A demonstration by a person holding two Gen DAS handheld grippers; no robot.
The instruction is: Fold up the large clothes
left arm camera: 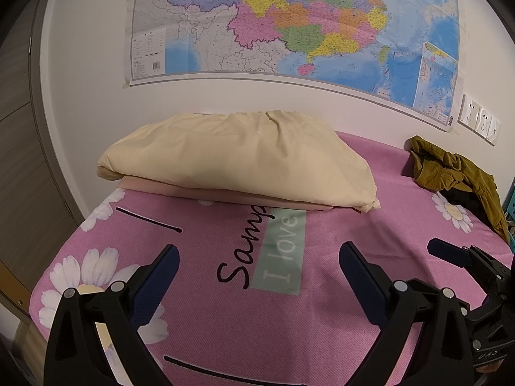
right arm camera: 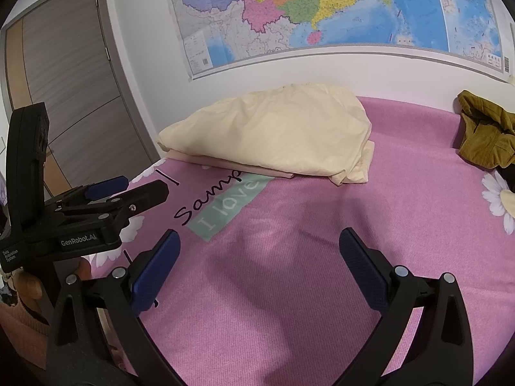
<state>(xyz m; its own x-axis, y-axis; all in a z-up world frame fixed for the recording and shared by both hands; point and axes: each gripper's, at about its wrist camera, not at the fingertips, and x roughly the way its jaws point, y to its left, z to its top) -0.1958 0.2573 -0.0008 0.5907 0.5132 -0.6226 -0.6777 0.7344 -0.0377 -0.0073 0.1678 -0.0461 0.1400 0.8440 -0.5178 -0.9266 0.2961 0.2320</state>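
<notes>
While both grippers hover empty, the pink printed bedspread fills the lower frame, with a folded cream duvet at centre. The olive-brown garment, probably the piece to fold, lies crumpled at the right edge. Left gripper and right gripper stand with fingers apart. Risk: a pinch on the heap may catch bedspread too, or only one layer.

- A white wall is seen across the upper frame, with a large coloured map taped to it.
- A grey wood-grain door is seen at upper left.
- White sockets are mounted at right.
</notes>
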